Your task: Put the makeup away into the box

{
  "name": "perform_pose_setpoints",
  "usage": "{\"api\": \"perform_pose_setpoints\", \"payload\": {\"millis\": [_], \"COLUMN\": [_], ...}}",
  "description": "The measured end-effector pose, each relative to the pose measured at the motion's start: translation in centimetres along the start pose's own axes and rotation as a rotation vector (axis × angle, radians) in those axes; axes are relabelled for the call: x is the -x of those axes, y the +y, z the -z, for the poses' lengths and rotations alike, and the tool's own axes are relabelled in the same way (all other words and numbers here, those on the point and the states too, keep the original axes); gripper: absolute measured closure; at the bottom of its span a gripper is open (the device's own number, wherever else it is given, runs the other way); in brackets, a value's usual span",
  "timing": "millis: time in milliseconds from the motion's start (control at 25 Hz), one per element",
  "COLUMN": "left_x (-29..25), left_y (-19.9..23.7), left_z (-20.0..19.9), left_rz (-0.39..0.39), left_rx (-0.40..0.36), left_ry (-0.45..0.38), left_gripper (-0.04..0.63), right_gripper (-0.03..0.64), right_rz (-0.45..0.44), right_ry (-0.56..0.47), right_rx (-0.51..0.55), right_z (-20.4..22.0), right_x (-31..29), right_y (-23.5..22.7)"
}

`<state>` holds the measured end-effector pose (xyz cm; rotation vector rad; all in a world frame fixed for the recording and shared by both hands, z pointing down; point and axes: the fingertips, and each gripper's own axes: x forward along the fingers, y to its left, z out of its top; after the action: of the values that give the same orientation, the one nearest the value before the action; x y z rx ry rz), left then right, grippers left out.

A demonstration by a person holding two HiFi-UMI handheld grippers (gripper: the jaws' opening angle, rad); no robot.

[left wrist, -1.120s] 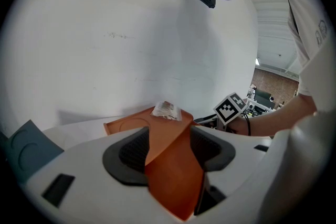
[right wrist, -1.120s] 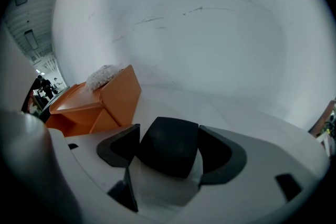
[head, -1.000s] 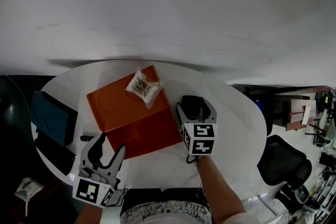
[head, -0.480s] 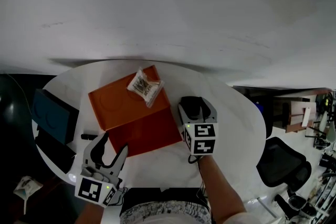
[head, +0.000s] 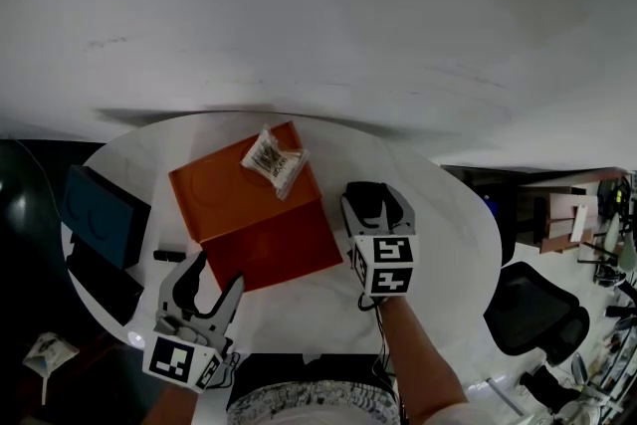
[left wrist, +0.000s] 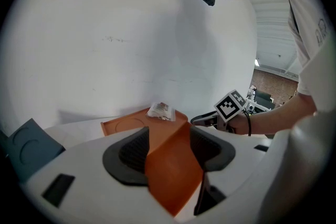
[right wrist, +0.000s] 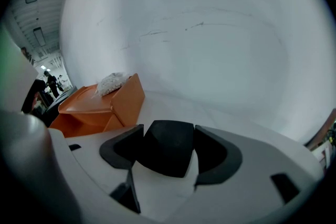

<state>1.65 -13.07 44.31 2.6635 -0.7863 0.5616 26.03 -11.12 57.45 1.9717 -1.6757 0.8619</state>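
An orange box lies on the round white table, its flat lid spread behind it. On the lid's far corner rests a clear packet. Right of the box, my right gripper is shut on a black makeup case, which fills the gap between its pads. At the table's front left, my left gripper stands open and holds nothing. The box's near corner shows beyond its jaws. The packet is also in the left gripper view.
A small black item lies on the table left of the box. A teal box stands off the table's left edge. A black office chair is at the right. A white wall rises behind the table.
Nothing has visibly moved; both grippers, the box and the packet keep their places while the view shifts slightly.
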Motion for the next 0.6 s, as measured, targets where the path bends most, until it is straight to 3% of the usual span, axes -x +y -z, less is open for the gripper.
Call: {"api": "perform_pose_setpoints", "payload": {"millis": [600], "left_x": [1.6], "left_y": [-1.2], "left_z": [-1.3], "left_rz": [0.010], "left_rx": [-0.012], "left_ry": [-0.052], "left_gripper": [0.336], "right_gripper": [0.299], "right_rz": [-0.003], "right_ry": [-0.077], "right_rx": [0.022], "right_z": [-2.4], "right_x": [4.5], "right_y": [0.3]}}
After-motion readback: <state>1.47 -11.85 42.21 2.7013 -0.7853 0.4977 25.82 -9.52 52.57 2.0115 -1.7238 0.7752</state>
